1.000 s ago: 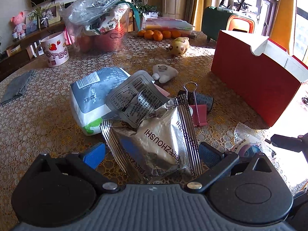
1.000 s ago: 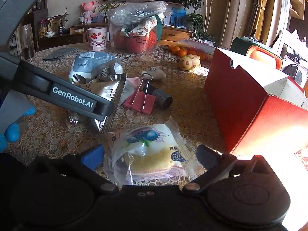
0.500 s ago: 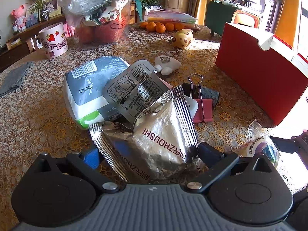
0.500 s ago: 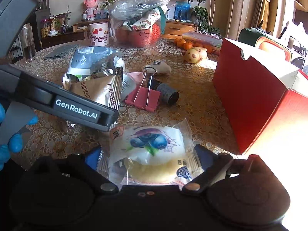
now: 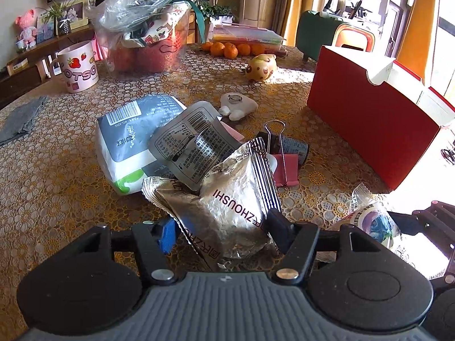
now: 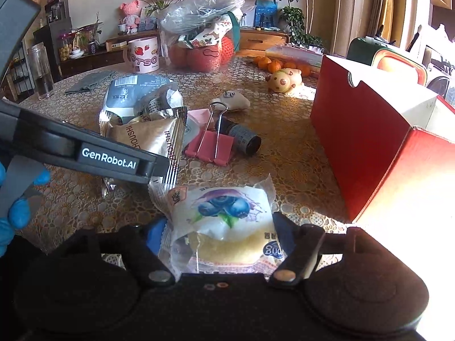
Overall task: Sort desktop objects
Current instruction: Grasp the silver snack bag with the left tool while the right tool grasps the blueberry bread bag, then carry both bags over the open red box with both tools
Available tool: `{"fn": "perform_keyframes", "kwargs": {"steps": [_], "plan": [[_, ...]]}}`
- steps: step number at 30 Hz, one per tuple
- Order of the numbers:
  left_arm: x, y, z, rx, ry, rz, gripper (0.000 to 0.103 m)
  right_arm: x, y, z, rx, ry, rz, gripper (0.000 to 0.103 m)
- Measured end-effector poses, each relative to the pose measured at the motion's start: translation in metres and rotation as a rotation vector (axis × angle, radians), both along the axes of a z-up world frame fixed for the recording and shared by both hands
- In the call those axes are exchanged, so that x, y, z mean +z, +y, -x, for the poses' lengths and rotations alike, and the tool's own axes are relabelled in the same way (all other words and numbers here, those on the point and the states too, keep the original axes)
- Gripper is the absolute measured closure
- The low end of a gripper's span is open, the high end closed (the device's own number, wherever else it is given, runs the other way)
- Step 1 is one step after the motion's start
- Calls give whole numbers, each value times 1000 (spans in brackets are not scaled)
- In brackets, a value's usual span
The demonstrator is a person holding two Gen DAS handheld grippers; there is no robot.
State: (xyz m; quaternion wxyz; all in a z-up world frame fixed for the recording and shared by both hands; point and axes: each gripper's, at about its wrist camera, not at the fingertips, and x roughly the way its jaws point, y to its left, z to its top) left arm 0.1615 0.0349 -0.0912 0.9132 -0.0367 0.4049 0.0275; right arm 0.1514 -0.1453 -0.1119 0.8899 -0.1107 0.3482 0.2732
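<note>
My left gripper [image 5: 224,227] is shut on a silver foil snack packet [image 5: 227,204], which crumples between its fingers just above the table. My right gripper [image 6: 220,231] is shut on a clear-wrapped blueberry cake [image 6: 224,221]. The cake also shows at the right edge of the left wrist view [image 5: 369,221], and the foil packet shows behind the left gripper's body in the right wrist view [image 6: 153,139]. A grey pouch [image 5: 193,145], a white-and-grey pack [image 5: 128,139], a pink binder clip [image 6: 210,145] and a dark roll [image 6: 244,139] lie in the pile ahead.
An open red box [image 5: 375,125] stands at the right. A strawberry mug [image 5: 79,68], a clear bag of fruit [image 5: 148,37], tangerines [image 5: 230,49], a spotted toy [image 5: 261,68] and a white figure [image 5: 239,105] sit farther back. A grey cloth [image 5: 20,119] lies at the left.
Both grippers have closed from wide open onto their packets. The foil packet now crumples and tilts up in the left gripper.
</note>
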Motion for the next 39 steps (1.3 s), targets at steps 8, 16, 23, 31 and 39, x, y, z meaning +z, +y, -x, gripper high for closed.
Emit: {"fn": "perform_keyframes", "kwargs": {"steps": [8,16,23,31,39], "plan": [[4,-1,11,-9,5,36,43,12,-12,5,-23,-13,-10,30],[17,-6,26,-15,-16,46,44,26,-29,12,-52,-20,-30,30],[33,-17,39,-39,-38,60,44,45,-46,19,-66,-33,-75,30],[54,-37,49,-84,-62,70,44,71,-68,23,-69,-45,-118,30],[74,-56,50,-134,-76,88,44,103,-94,21,-48,-68,-138,30]]}}
